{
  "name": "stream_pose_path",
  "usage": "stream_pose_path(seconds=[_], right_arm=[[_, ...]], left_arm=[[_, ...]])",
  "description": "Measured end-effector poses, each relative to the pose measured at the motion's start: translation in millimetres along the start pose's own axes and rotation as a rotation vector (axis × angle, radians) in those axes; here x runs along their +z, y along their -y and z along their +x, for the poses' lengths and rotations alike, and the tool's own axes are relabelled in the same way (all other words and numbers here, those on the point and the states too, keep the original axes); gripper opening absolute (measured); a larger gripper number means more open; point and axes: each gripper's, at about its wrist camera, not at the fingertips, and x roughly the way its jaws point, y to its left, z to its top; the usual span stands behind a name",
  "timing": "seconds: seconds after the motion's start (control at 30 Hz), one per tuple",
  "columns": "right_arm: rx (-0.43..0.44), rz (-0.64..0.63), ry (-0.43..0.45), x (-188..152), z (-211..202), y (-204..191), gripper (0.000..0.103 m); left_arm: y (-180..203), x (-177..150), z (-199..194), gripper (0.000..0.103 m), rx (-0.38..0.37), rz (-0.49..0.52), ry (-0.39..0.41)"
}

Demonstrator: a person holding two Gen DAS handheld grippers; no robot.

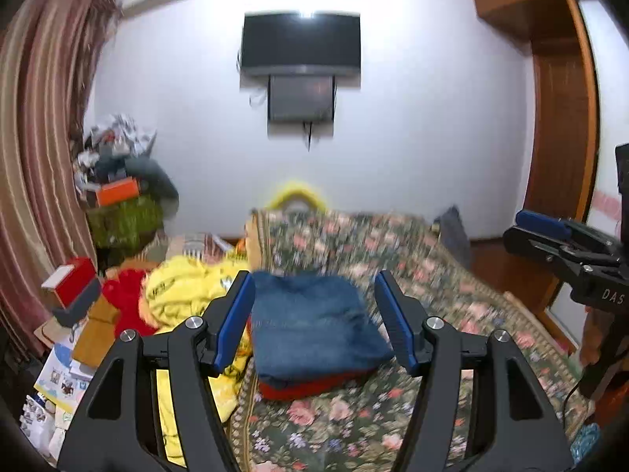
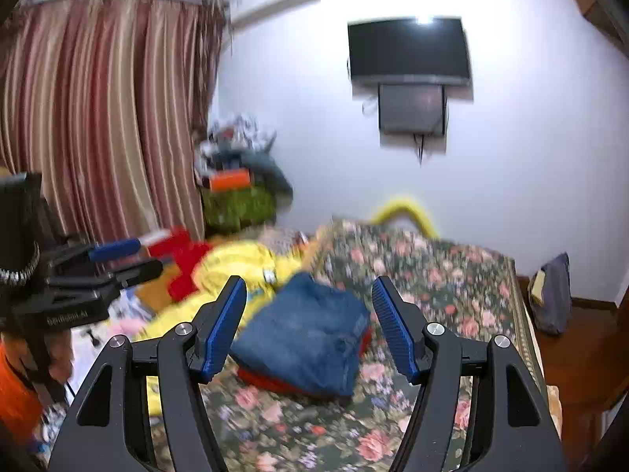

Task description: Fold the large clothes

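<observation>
A folded blue denim garment (image 1: pixel 314 326) lies on a folded red garment (image 1: pixel 310 387) on the floral bedspread (image 1: pixel 432 267). It also shows in the right wrist view (image 2: pixel 306 334), with the red piece (image 2: pixel 267 381) under it. My left gripper (image 1: pixel 314 318) is open and empty, held above and short of the stack. My right gripper (image 2: pixel 308 324) is open and empty, also above the stack. A crumpled yellow garment (image 1: pixel 184 291) and a red garment (image 1: pixel 124 306) lie to the left. The right gripper shows at the right edge of the left wrist view (image 1: pixel 550 232).
A heap of boxes, papers and bags (image 1: pixel 118 204) stands at the left by the striped curtain (image 1: pixel 35 118). A television (image 1: pixel 300 45) hangs on the far wall. A wooden wardrobe (image 1: pixel 562 118) is at the right. A dark cushion (image 2: pixel 552 295) lies on the floor beside the bed.
</observation>
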Motion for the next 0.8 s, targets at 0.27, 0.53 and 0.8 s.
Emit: stream_pose_path(seconds=[0.27,0.53,0.8], right_arm=[[-0.014,0.002,0.137,0,-45,-24,0.063],[-0.069,-0.016,0.165,-7,-48,-34,0.087],[-0.117,-0.037,0.175,-10,-47,-40,0.103]], left_arm=[[29,-3,-72,0.062,0.016,0.006,0.167],[32,-15,-99,0.093,0.059,-0.034,0.224],[34,-19,-101,0.102,0.078,-0.037,0.219]])
